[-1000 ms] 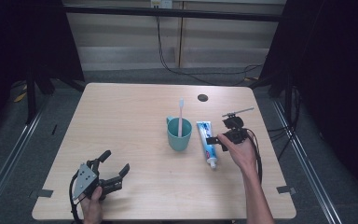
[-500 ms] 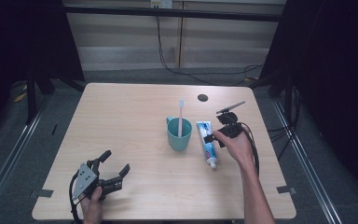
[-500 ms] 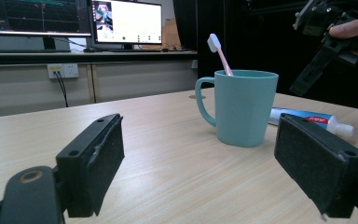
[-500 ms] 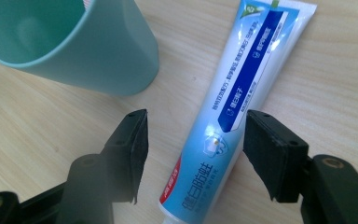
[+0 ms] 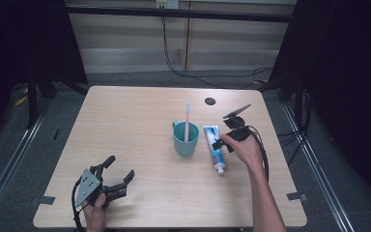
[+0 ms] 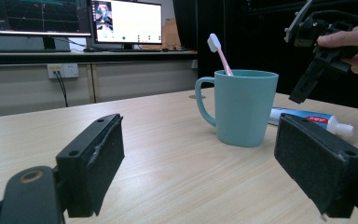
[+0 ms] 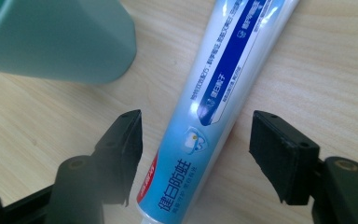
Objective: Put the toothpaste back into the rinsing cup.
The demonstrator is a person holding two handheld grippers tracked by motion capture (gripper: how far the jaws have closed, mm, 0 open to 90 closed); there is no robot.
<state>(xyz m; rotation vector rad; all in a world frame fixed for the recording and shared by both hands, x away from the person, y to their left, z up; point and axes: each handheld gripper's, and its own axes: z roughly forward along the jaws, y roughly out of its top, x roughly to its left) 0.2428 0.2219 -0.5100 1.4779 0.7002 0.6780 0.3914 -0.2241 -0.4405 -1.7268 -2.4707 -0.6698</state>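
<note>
Change over the preceding second, located relative to the white-and-blue toothpaste tube (image 5: 215,149) lying flat on the table. The right-hand black two-jaw gripper (image 5: 221,142) has shifted from a position just off the tube's cap-end right side, toward the tube's middle and farther up its length, and has tipped so that its grey plate now points up and away. Its jaws are now spread on either side of the tube body, as the right gripper view shows (image 7: 193,156), one jaw on each flank, neither visibly touching it.
</note>
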